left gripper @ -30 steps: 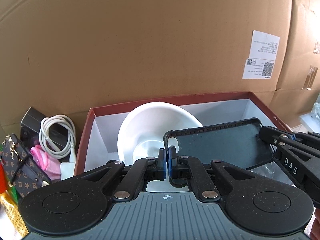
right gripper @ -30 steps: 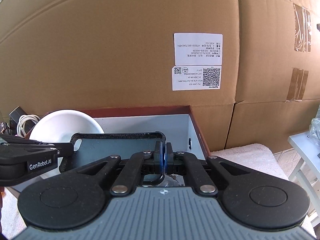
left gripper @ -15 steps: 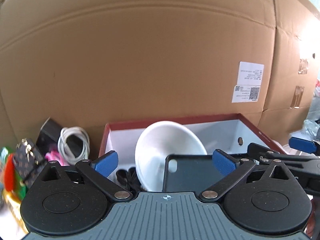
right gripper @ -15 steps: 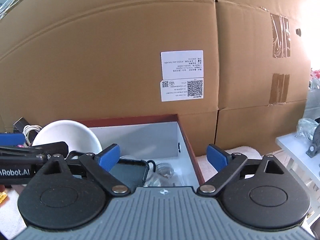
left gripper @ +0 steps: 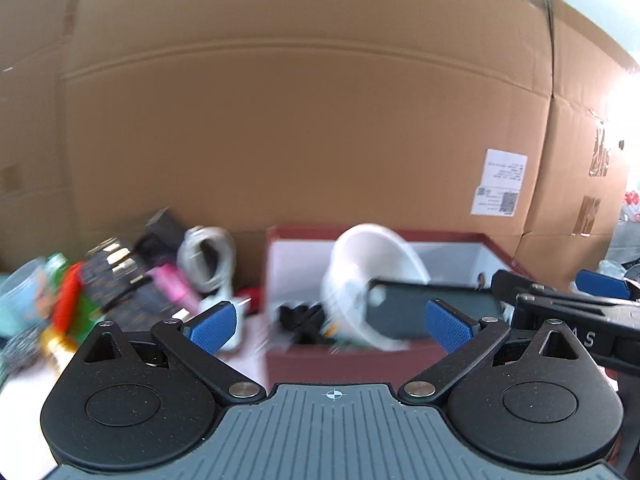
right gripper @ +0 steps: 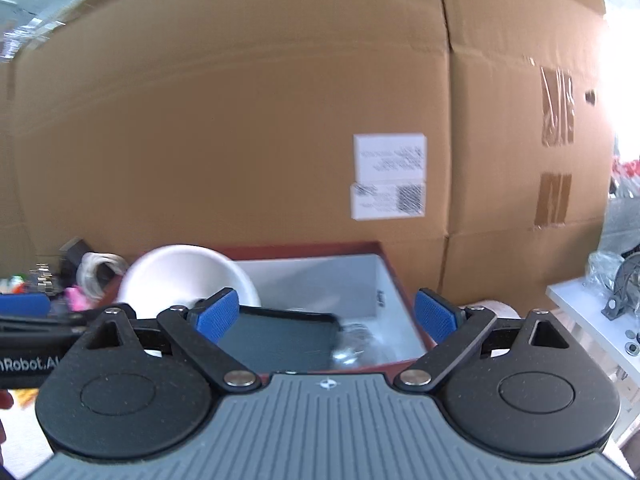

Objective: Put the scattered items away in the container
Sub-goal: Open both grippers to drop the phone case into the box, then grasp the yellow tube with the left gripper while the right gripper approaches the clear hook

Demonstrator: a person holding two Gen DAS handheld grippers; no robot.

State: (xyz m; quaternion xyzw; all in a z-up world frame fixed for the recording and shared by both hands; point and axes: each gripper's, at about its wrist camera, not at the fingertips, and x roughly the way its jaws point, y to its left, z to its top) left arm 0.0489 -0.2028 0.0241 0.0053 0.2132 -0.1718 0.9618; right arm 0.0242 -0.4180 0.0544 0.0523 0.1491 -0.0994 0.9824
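The red box [left gripper: 344, 360] with white inner walls [right gripper: 320, 280] holds a tilted white bowl [left gripper: 372, 256] [right gripper: 184, 272], a dark phone case [left gripper: 404, 312] [right gripper: 276, 340] lying flat, and a black bundle [left gripper: 300, 316]. My left gripper [left gripper: 330, 324] is open and empty, in front of the box. My right gripper [right gripper: 326, 316] is open and empty, above the box's near edge. Left of the box lie a white cable coil [left gripper: 208, 256], a pink item [left gripper: 172, 280] and a patterned pouch [left gripper: 116, 272].
A tall cardboard wall [left gripper: 300, 120] [right gripper: 240, 120] stands right behind the box. Blurred colourful packets [left gripper: 68, 304] lie at the far left. A white shelf with metal parts [right gripper: 612, 316] is at the right. The right gripper's arm [left gripper: 568, 312] reaches in from the right.
Both grippers let go of the phone case and opened; it now lies in the box. Both have pulled back and up, the left one swinging left.
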